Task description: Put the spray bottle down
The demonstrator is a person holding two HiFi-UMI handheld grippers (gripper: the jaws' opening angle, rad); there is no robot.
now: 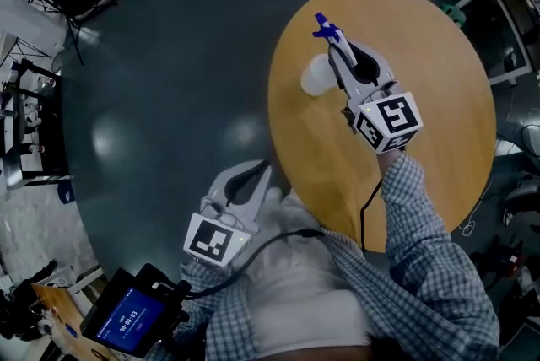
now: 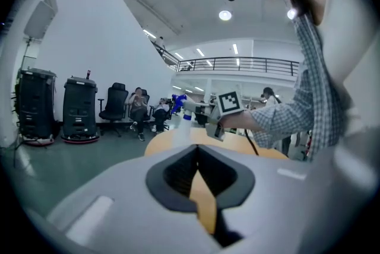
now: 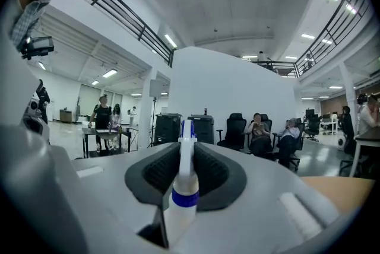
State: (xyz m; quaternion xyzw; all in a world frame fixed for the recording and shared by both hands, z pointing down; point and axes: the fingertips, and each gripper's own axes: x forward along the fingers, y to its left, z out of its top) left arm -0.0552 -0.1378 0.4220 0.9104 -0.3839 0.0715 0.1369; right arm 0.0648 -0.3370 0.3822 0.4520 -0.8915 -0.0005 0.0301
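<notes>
The spray bottle (image 1: 319,74) is in the grip of the right gripper (image 1: 337,54), whose jaws are closed on its neck just above the blue collar. Its blue trigger head points toward 11 o'clock in the head view, and its white body hangs over the round surface (image 1: 422,182) near the 10 o'clock part of the rim.

We judge it to be light, stiff plastic with smooth walls that could slip. The neck seems the best hold, since the trigger head above should stop the bottle sliding down through the jaws.

From the bottle, the left gripper (image 1: 251,180) sits toward 7 o'clock, just off the surface's edge. Its jaws are drawn together on nothing.

We cannot tell how full the bottle is. No view settles whether its base touches the surface, and the right gripper view cuts off its lower body.
</notes>
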